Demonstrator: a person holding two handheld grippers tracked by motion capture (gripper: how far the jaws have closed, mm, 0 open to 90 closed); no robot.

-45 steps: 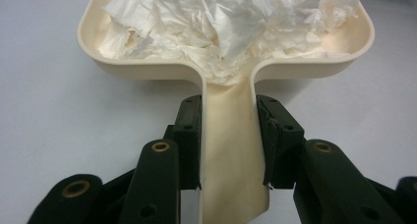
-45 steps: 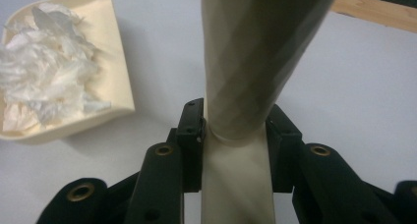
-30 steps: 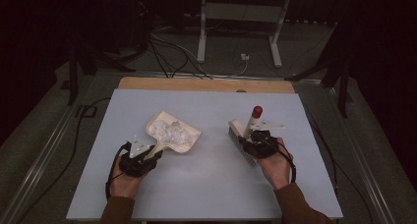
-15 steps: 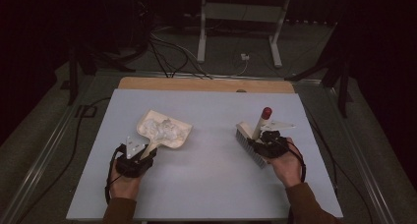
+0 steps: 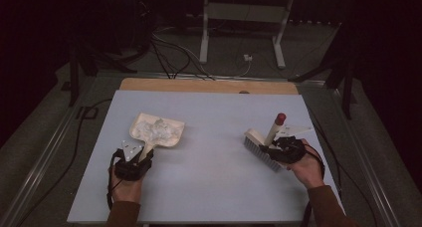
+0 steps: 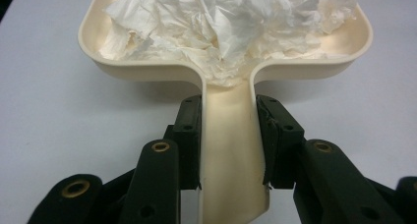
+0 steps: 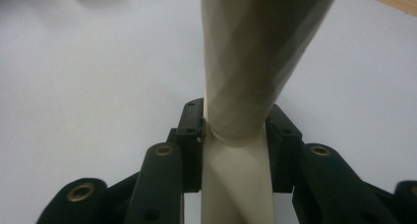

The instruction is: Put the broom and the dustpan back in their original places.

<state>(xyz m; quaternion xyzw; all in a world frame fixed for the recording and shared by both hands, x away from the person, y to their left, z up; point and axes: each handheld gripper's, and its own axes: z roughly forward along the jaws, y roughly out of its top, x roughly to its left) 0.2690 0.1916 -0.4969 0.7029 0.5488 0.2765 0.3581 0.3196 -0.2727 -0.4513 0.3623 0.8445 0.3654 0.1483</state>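
Note:
A cream dustpan [image 5: 157, 131] lies on the pale table, its pan full of crumpled white paper [image 6: 231, 22]. My left gripper [image 5: 133, 162] is shut on the dustpan's handle [image 6: 228, 150], jaws pressed against both sides. At the right, a cream hand brush [image 5: 263, 146] with a red-tipped handle [image 5: 280, 119] rests bristles-down on the table. My right gripper [image 5: 284, 148] is shut on the brush's handle [image 7: 238, 160] near its base, the handle rising away from the jaws.
The grey-blue table top [image 5: 214, 177] has a wooden strip [image 5: 209, 85] along its far edge. Beyond it stand a metal stand [image 5: 244, 18] and cables [image 5: 169, 53] on the floor. Bare table lies between the dustpan and the brush.
Both hands have drawn apart: the dustpan with paper slid left and nearer, the brush moved right and nearer. Both grips stayed shut.

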